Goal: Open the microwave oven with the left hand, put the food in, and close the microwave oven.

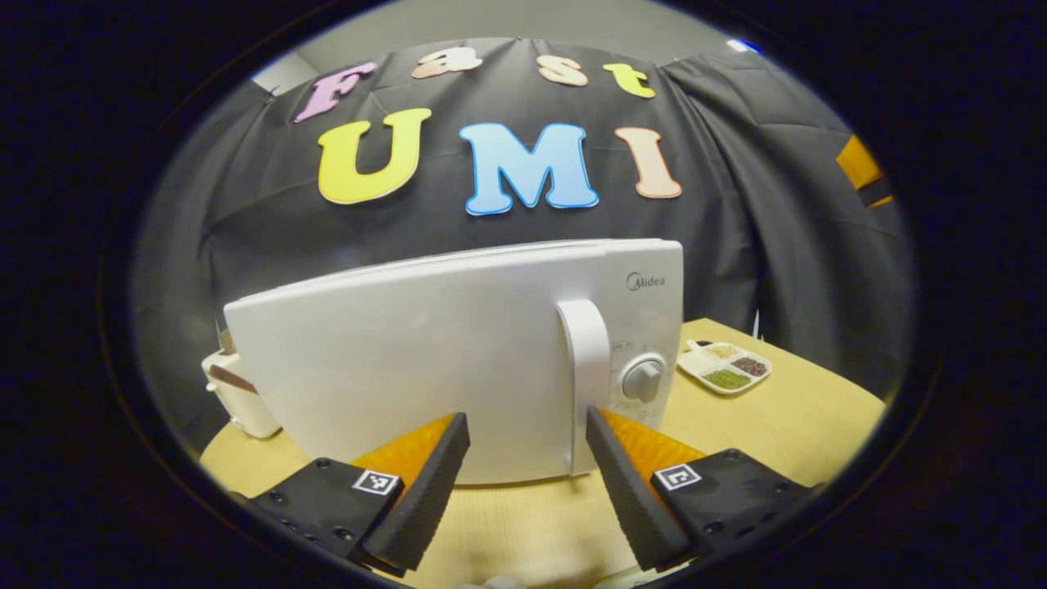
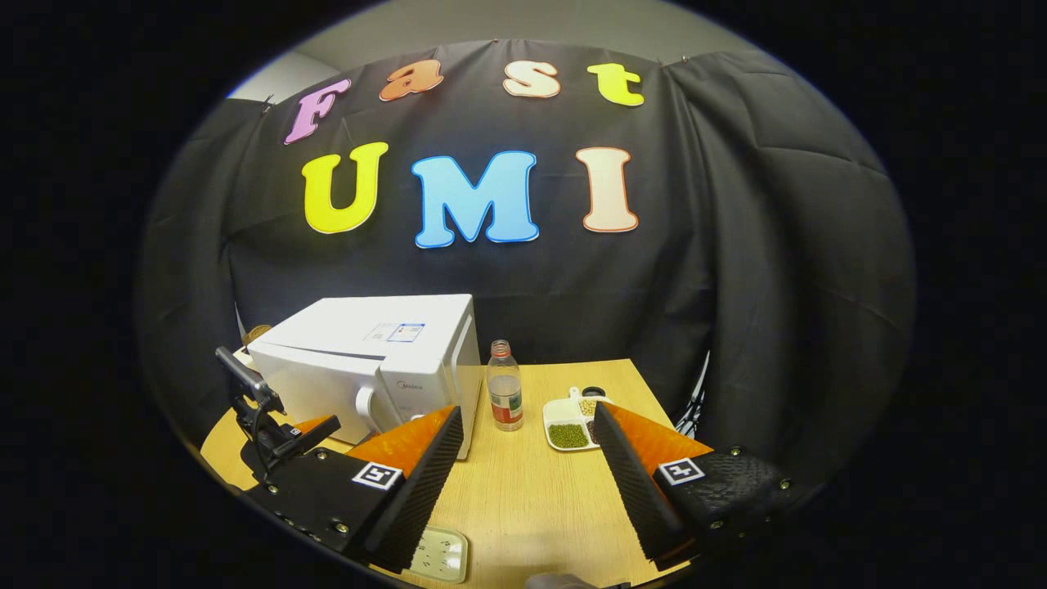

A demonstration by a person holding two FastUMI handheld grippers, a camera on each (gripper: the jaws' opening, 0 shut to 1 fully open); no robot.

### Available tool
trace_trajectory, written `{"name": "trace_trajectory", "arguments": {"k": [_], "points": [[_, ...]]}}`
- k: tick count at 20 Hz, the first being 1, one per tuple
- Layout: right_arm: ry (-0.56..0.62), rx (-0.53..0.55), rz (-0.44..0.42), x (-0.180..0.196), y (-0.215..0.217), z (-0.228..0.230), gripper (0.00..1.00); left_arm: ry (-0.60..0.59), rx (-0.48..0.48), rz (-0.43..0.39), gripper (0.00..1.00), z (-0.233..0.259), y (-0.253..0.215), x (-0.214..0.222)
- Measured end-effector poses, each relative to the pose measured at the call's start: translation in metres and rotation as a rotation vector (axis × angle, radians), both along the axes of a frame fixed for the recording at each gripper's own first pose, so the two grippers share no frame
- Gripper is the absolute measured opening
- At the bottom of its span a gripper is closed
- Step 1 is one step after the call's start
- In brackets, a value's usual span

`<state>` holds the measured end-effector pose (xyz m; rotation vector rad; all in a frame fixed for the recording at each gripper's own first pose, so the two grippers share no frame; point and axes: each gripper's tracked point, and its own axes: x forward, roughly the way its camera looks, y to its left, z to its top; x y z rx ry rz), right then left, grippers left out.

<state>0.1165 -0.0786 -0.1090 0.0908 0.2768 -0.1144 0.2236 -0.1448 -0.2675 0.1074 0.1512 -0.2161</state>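
Left gripper view. The left gripper (image 1: 527, 466) hung released, jaws spread with nothing between them, directly facing the microwave oven (image 1: 458, 360) on the bench (image 1: 785, 433). The oven was a white box with a plain, smooth, closed door. Beyond the gripper's left finger, a cream-coloured object (image 1: 237, 393) stood beside the oven's far corner. Just beyond the right finger rose the oven's upright white handle (image 1: 587, 376), apart from the finger, and to the handle's right sat a round grey knob (image 1: 644, 379). Farther right, a white divided tray (image 1: 725, 366) lay on the bench, holding green, dark and pale grains in separate compartments.

Right gripper view. The right gripper (image 2: 527, 458) was likewise released, holding nothing. Ahead and to its left stood the microwave oven (image 2: 376, 360), with the left gripper (image 2: 282, 433) in front of its door. Straight ahead stood a clear bottle (image 2: 505, 397), upright, beside the oven. The divided tray (image 2: 572, 421) lay just beyond the right finger.
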Motion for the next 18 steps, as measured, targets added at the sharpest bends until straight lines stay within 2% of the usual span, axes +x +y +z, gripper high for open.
{"name": "trace_trajectory", "arguments": {"k": [1, 2, 4, 6, 7, 8, 9, 10, 11, 13, 14, 15, 18], "points": [[0.001, -0.003, 0.000, -0.001, -0.002, -0.002, 0.98, -0.003, -0.007, 0.001, 0.94, 0.001, -0.001, 0.001], [0.003, -0.006, 0.003, -0.002, -0.002, -0.002, 0.98, -0.001, -0.007, 0.004, 1.00, 0.000, -0.001, 0.001], [0.009, -0.007, 0.006, -0.003, -0.003, -0.003, 0.98, -0.007, -0.014, 0.009, 0.97, 0.001, -0.001, 0.002], [0.009, -0.003, 0.013, -0.005, -0.001, -0.003, 0.98, -0.011, -0.009, 0.031, 0.99, 0.002, -0.001, 0.003], [0.011, -0.003, 0.018, -0.006, 0.001, -0.005, 0.98, -0.017, -0.011, 0.042, 0.97, 0.003, -0.001, 0.005], [0.011, -0.004, 0.023, -0.007, 0.003, -0.004, 0.98, -0.028, -0.002, 0.079, 0.97, 0.006, 0.006, 0.012], [0.013, -0.003, 0.029, -0.008, 0.005, -0.004, 0.98, -0.006, -0.035, 0.037, 0.97, -0.001, -0.008, 0.013], [0.012, -0.002, 0.035, -0.010, 0.007, -0.004, 0.98, 0.018, -0.050, 0.050, 1.00, -0.002, -0.010, 0.009], [0.014, -0.005, 0.038, -0.012, 0.008, -0.004, 0.98, 0.007, -0.049, 0.059, 0.97, 0.000, -0.009, 0.009], [0.010, -0.004, 0.046, -0.017, 0.009, -0.003, 0.98, 0.004, -0.012, 0.061, 0.99, 0.003, -0.004, 0.009], [0.008, -0.006, 0.043, -0.019, 0.007, -0.003, 0.98, -0.002, -0.005, 0.064, 0.95, 0.004, -0.003, 0.008], [-0.001, -0.010, 0.036, -0.023, 0.004, -0.003, 0.98, -0.008, -0.003, 0.054, 0.98, 0.008, -0.004, 0.007], [-0.005, -0.027, 0.032, -0.031, 0.002, -0.005, 0.98, -0.032, 0.009, 0.034, 0.95, 0.029, -0.004, -0.014]]}}
